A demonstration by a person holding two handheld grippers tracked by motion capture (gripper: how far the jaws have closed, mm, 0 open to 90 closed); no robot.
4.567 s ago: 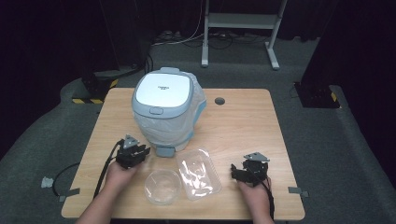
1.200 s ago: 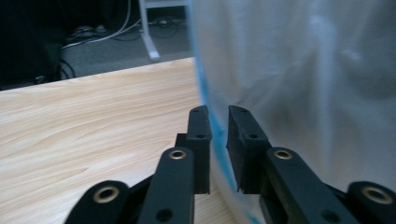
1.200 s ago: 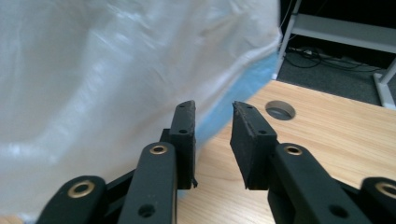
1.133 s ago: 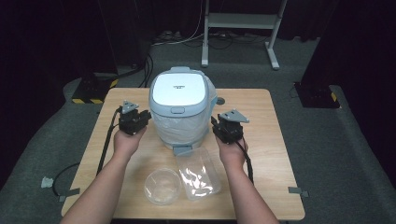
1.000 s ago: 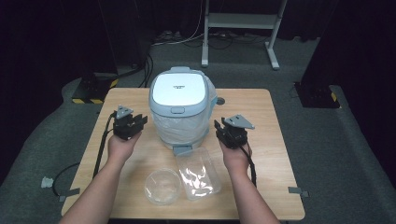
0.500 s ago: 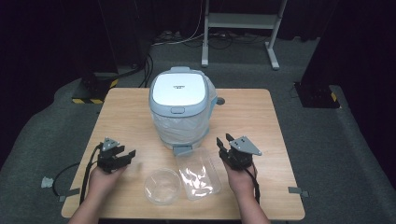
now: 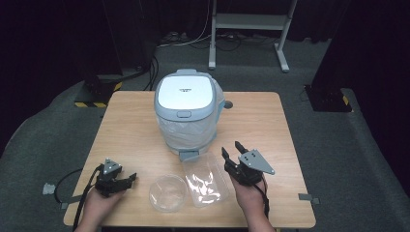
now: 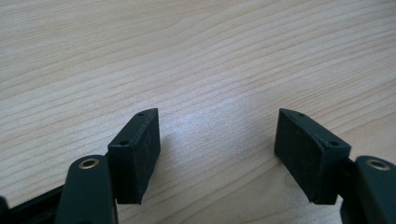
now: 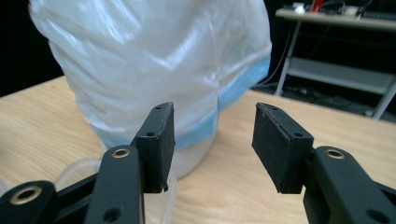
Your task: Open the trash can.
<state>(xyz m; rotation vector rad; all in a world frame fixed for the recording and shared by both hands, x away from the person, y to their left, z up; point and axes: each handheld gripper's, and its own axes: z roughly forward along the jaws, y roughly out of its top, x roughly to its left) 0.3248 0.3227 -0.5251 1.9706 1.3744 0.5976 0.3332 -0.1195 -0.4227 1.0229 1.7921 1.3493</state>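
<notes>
Both grippers gaping, empty. Right gripper just beside clear tray, long axis running toward rice cooker. Left gripper farther off, nearer round bowl. Probably right's reach.

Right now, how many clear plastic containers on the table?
2: a round bowl at the near edge, and a rectangular tray right beside it, just before the rice cooker.
</notes>
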